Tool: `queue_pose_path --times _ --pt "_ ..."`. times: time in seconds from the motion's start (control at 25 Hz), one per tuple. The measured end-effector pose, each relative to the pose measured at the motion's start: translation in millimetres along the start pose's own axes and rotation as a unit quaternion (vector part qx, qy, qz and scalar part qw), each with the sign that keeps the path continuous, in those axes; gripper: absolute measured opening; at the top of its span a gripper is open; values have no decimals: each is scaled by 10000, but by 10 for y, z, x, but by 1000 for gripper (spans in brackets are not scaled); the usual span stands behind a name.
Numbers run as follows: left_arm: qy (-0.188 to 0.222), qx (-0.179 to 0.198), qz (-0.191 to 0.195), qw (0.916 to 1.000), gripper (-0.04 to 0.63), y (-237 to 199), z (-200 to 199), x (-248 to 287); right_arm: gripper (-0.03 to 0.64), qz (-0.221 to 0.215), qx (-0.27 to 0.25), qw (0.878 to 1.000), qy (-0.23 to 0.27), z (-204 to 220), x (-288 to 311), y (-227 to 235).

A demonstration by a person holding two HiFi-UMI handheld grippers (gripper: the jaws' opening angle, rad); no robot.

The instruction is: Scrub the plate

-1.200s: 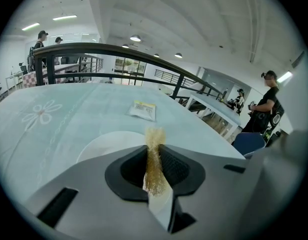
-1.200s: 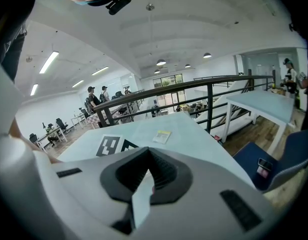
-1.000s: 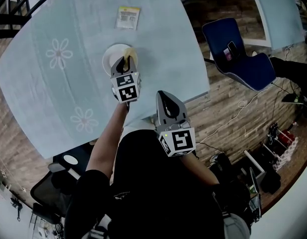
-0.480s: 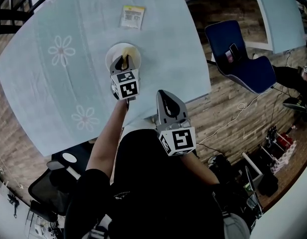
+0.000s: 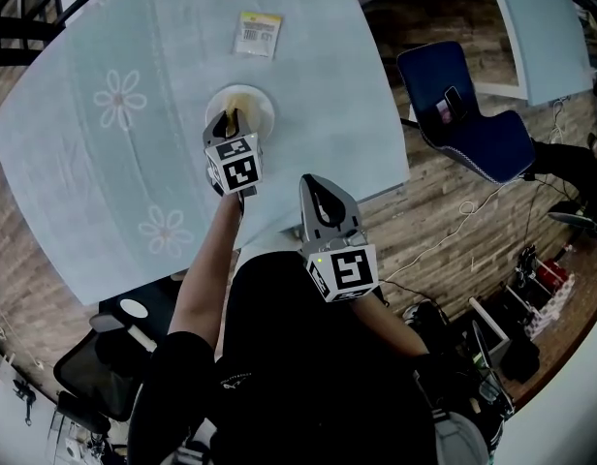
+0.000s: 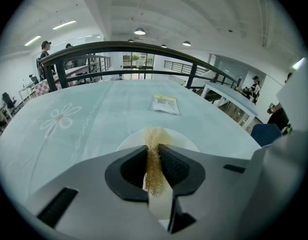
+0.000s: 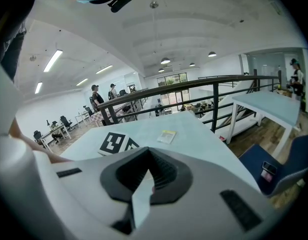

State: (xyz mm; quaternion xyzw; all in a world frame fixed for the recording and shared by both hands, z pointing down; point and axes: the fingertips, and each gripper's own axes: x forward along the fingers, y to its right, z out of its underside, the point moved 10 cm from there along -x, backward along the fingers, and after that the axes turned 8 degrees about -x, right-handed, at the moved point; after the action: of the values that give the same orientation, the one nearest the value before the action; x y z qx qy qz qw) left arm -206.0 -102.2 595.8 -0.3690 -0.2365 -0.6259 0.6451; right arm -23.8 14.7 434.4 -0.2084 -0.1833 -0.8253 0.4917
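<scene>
Left gripper (image 5: 230,122) is hovering over the small round white plate (image 5: 261,103), which is sitting on the pale blue table with the flower pattern (image 5: 114,172), towards the table's middle. In the left gripper view the jaws are clamping a golden, wiry scouring pad (image 6: 154,166), and the pad's frayed tip is sticking out past the fingertips over the plate (image 6: 186,142). Whether the pad is touching the plate is not clear. A flat yellow-and-white packet (image 5: 258,33) is lying on the table beyond the plate, well apart from it; it is also showing in the left gripper view (image 6: 165,104). Right gripper (image 5: 324,198) is hanging near the table's edge close to the person's body, apart from the plate. In the right gripper view its jaws (image 7: 146,176) are closing together with nothing between them. A dark blue chair (image 5: 473,124) is standing on the wooden floor to the right of the table.
</scene>
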Motion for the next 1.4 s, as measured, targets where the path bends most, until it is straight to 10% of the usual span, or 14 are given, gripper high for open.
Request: queue_pose_path --times 1.4 --pt "358 -282 -1080 9931 71 -534 2 -391 8 -322 -172 9992 169 96 -172 -75"
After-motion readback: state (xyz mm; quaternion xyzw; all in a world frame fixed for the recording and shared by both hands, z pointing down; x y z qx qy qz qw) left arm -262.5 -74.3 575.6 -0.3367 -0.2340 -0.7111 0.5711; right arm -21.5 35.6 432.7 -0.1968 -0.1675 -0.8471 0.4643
